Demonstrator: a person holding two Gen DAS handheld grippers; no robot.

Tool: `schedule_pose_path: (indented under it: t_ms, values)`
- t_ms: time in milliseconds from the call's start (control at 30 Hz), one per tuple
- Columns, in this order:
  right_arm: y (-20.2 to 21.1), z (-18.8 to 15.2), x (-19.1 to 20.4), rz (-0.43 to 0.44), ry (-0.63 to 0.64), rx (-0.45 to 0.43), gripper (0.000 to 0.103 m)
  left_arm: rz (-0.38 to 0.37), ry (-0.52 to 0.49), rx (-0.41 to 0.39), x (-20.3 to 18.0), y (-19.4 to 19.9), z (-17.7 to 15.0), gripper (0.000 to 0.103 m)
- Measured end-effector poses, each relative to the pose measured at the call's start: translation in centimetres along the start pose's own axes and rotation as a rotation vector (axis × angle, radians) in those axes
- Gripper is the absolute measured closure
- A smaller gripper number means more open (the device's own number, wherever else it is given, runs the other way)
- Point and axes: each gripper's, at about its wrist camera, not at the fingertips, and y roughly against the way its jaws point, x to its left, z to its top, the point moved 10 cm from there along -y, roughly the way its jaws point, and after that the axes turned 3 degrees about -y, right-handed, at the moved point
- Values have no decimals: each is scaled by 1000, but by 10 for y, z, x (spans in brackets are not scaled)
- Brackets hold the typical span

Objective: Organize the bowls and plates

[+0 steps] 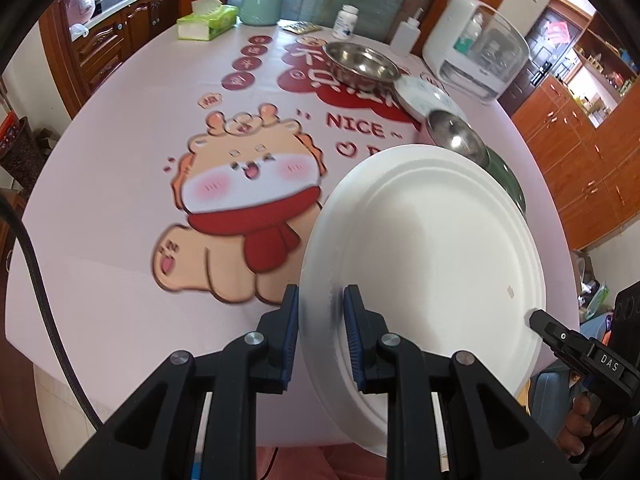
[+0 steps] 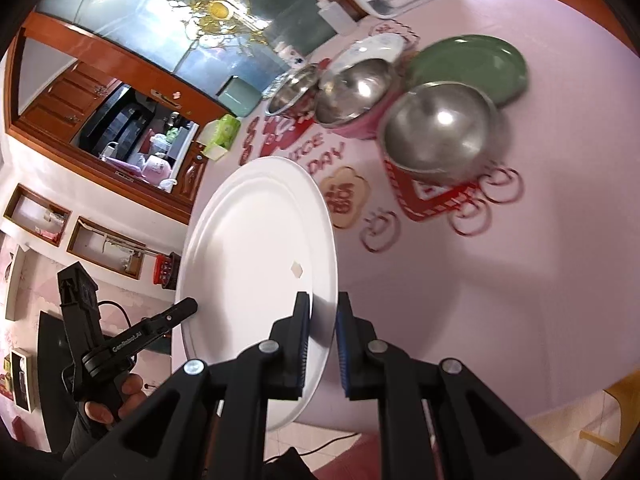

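A large white plate [image 1: 432, 248] hangs tilted above the pink tablecloth [image 1: 120, 220], held by both grippers. My left gripper [image 1: 320, 292] is shut on its near rim, blue pads on either side of the edge. My right gripper [image 2: 323, 300] is shut on the opposite rim of the same white plate [image 2: 256, 264]. Each view shows the other gripper's tip at the plate's edge: the right gripper [image 1: 538, 318] and the left gripper [image 2: 188, 306]. Beyond it sit a green plate [image 2: 468, 64], a steel bowl [image 2: 436, 132], a steel bowl in a pink shell [image 2: 352, 92], a third steel bowl [image 2: 292, 92] and a patterned dish [image 2: 372, 48].
At the table's far side stand a tissue box [image 1: 208, 20], a green canister [image 1: 262, 2], a pill bottle [image 1: 346, 20], a pump bottle [image 1: 408, 34] and a white appliance with a clear lid [image 1: 472, 52]. Wooden cabinets [image 1: 572, 152] line the room.
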Motion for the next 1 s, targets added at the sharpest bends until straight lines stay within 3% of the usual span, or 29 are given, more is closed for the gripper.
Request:
schedule_pose_path:
  t_ms: [400, 1000]
  values:
    - [-2, -11, -69, -48, -140, 72, 91, 38, -75, 91, -43, -38, -23, 83]
    - [-22, -4, -104, -149, -199, 127, 90, 74, -142, 224, -59, -96, -26, 82]
